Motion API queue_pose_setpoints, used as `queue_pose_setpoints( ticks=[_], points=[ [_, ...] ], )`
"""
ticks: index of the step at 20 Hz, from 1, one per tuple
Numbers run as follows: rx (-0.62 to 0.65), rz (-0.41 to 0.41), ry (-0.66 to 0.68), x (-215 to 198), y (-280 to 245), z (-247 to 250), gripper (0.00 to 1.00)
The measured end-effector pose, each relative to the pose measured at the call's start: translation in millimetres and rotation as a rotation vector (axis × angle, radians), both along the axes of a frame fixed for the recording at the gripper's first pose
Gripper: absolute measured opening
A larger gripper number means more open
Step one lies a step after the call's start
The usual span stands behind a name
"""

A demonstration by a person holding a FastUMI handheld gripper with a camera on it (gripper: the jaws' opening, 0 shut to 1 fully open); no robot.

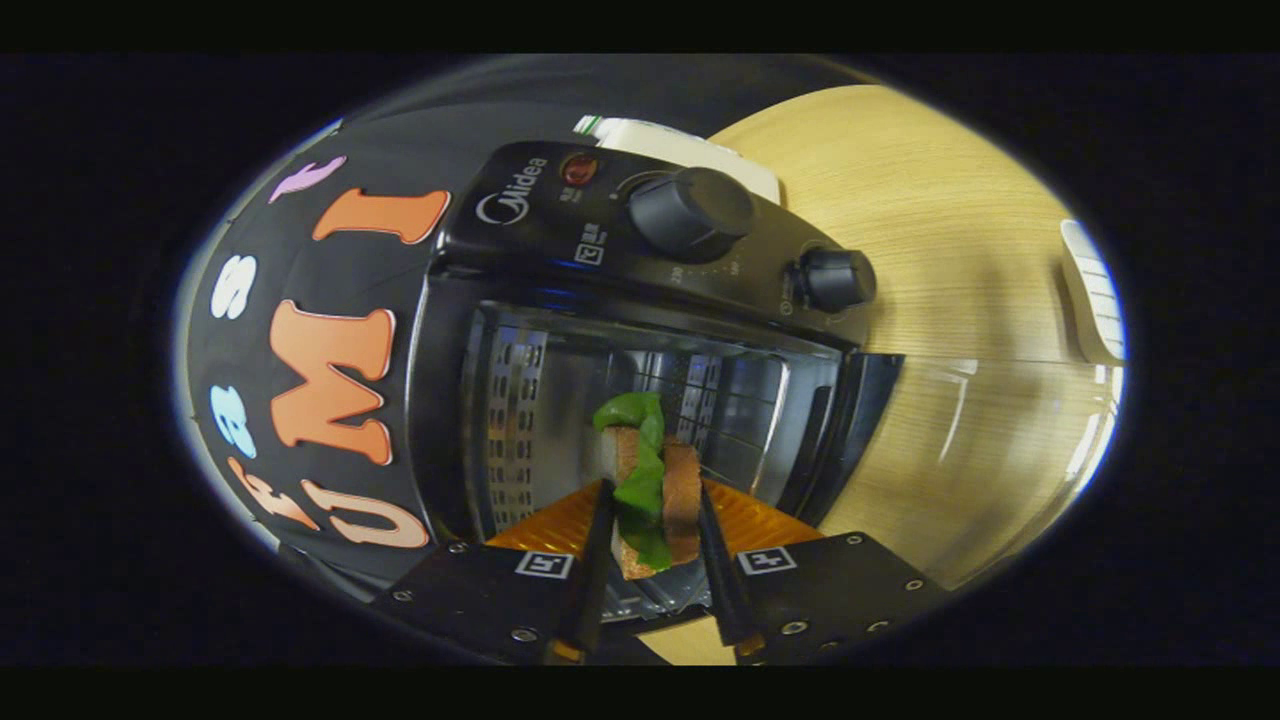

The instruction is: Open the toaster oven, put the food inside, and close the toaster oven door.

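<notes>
**Sandwich gripped at the oven mouth**

The sandwich (650,490), bread slices with green lettuce between, is pinched narrowly between both fingers of the gripper (655,560), at the open front of the toaster oven (600,330). Its glass door (980,450) hangs open over the wooden table (900,200). Two knobs (690,212) are on the control panel.

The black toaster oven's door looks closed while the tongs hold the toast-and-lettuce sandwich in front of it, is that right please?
Not quite: the gripper view shows the black toaster oven's door open, its cavity exposed. The tongs do hold the toast-and-lettuce sandwich in front of it.
</notes>
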State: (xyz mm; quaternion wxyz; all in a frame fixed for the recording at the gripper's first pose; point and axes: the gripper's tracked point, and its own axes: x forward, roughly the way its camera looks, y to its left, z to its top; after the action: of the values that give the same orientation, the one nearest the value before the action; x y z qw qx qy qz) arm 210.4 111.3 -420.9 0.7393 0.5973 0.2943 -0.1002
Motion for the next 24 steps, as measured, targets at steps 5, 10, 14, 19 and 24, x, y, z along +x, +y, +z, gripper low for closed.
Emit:
queue_pose_setpoints(
  ticks=[5,10,14,19,24],
  points=[
    [-0.065,-0.025,0.078,-18,-16,0,0.62],
    [-0.085,0.044,0.130,-46,-17,3,0.98],
    [-0.215,0.178,0.135,-93,-14,19,0.98],
    [-0.470,0.406,0.077,-151,-14,41,0.98],
    [-0.793,0.632,0.049,-202,-25,32,0.98]
  ],
)
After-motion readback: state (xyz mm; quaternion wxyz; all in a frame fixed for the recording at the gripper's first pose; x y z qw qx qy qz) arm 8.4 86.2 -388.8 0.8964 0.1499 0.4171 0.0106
